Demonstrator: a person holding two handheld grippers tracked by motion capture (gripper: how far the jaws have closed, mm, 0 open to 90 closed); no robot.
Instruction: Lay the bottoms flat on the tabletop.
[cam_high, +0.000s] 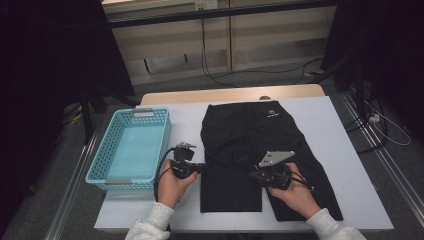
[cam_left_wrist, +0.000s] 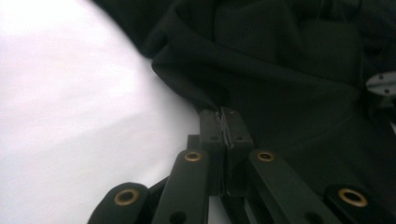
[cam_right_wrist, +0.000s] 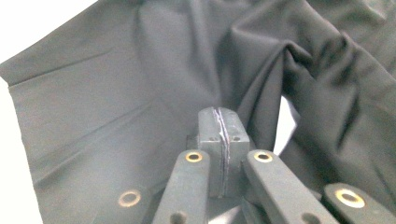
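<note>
In the high view, black shorts (cam_high: 250, 150) lie spread on the white tabletop (cam_high: 340, 150), waistband at the far side and the two legs toward the person, with a light blue basket (cam_high: 131, 150) just beside them on the left. Both forearms come in from the bottom edge in pale sleeves. The left hand (cam_high: 172, 185) angles inward and holds the left claw (cam_high: 200, 167) level, pointing rightward at the outer edge of the left leg. The right hand (cam_high: 295, 192) angles in from the other side and points the right claw (cam_high: 252, 175) leftward at the cloth between the two legs, its grey plate on top. In the left gripper view, the left claw (cam_left_wrist: 226, 126) has its jaws pressed together on a pinched fold at the edge of the shorts (cam_left_wrist: 289, 70), with the tabletop (cam_left_wrist: 70, 116) bright to its left. In the right gripper view, the right claw (cam_right_wrist: 221, 128) is likewise clamped, its pads meeting on a ridge of the shorts (cam_right_wrist: 140, 93), and wrinkles run away from the grip.
</note>
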